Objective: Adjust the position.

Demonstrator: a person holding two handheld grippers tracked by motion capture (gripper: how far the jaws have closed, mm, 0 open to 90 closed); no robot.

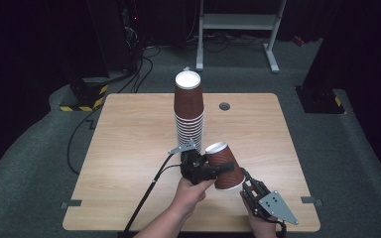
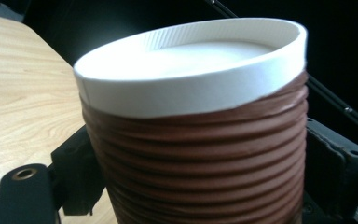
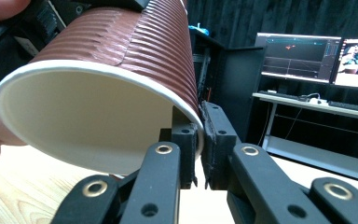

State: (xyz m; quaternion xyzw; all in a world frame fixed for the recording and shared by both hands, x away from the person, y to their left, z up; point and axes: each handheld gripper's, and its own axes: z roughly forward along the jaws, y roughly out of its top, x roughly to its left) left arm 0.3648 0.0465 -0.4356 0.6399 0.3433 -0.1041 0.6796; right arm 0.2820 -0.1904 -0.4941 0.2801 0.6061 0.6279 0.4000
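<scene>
- Near the front middle of the wooden table [image 1: 129,148], a brown ribbed paper cup [image 1: 223,166] is held off the surface, tipped so its white base points up toward the stack and its open mouth faces the person's right.
- From the bottom edge of the high view, the person's left hand [image 1: 191,191] reaches forward, wrist fairly straight, carrying the left gripper [image 1: 203,171]; its jaws are clamped on the cup's ribbed wall, one on each side, as the left gripper view shows around the cup [image 2: 200,154].
- At the table's near right corner, the right gripper [image 1: 248,186] angles up and leftward toward the cup's mouth, its grey plate toward the table's edge.
- Seen from the right gripper view, the right gripper [image 3: 200,140] pinches the cup's rim [image 3: 186,116], one jaw inside the mouth, one outside.
- Farther back at the table's centre stands a tall stack of cups [image 1: 188,111], upside down, apart from the held cup.
</scene>
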